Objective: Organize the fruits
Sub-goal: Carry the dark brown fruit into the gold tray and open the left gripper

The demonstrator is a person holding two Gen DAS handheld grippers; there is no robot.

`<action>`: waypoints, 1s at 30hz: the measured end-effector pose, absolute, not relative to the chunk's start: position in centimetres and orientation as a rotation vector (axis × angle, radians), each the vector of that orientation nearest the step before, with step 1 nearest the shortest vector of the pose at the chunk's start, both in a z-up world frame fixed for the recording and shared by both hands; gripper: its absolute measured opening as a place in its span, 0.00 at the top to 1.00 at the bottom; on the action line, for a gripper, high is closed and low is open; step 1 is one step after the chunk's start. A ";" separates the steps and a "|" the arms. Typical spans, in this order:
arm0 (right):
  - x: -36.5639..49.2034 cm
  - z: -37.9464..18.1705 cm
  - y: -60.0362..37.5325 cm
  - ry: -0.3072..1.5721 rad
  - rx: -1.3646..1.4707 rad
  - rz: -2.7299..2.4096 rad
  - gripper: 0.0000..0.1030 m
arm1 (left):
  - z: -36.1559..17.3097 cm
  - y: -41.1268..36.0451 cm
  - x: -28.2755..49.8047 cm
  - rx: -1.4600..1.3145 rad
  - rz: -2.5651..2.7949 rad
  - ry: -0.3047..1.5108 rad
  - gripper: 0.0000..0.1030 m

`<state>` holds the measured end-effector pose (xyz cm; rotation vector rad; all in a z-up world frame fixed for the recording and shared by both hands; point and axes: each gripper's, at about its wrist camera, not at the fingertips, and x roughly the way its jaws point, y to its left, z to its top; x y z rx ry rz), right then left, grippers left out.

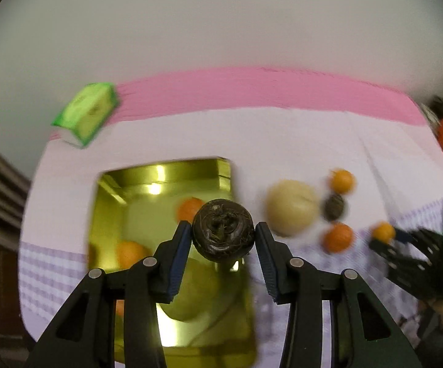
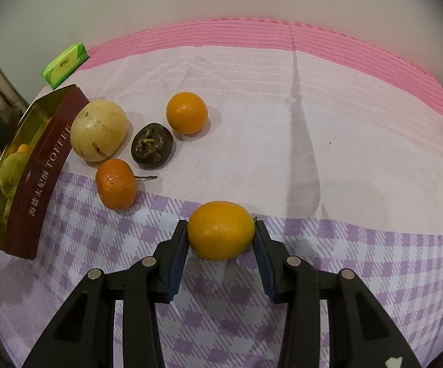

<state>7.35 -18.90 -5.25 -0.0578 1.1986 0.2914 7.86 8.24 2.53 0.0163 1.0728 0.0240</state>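
The left gripper [image 1: 224,235] is clamped on a dark brown, wrinkled round fruit [image 1: 223,230], holding it in the air directly above the gold-lined rectangular tin with maroon outer walls [image 1: 166,171]; the fruit hangs over the tin's right-hand half near its far wall, so the coming move looks like a plain drop or lowering straight down, with little sideways travel needed. Inside the tin already lie a pale yellow-green pear-like fruit [image 1: 197,294] and small orange mandarins [image 1: 131,253]. The tin's long axis runs away from the left wrist camera, roughly in line with the fingers. The right gripper [image 2: 221,232] is closed across the width of a smooth orange citrus fruit [image 2: 221,230] that appears to rest on the cloth (contact underneath is hard to tell), and this one lies well to the right of the tin, so the left hand is clearly the nearer one to the container. Between the two, still on the cloth, sit a large pale yellow round fruit [image 2: 99,129] just beside the tin's wall, a second dark brown wrinkled fruit [image 2: 152,146], a round orange [image 2: 186,112] and a stemmed mandarin [image 2: 116,183]. The surface is a soft cloth [image 2: 328,159], pale pink with a lilac check near the cameras and a bright pink band at the far edge; a green tissue packet [image 2: 65,65] lies by a plain light wall.
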 end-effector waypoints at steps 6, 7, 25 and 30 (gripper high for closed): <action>7.4 -5.3 -18.8 1.195 -0.067 0.287 0.62 | 0.6 14.5 10.2 -0.016 0.161 1.116 0.57; 7.3 -5.3 -18.8 1.194 -0.070 0.287 0.62 | 0.2 15.3 10.5 -0.026 0.175 1.128 0.57; 7.4 -5.4 -18.4 1.195 -0.085 0.274 0.62 | -5.1 17.9 12.3 -0.054 0.223 1.251 0.57; 7.4 -5.4 -18.4 1.197 -0.080 0.271 0.62 | -5.4 18.1 12.6 -0.051 0.229 1.261 0.57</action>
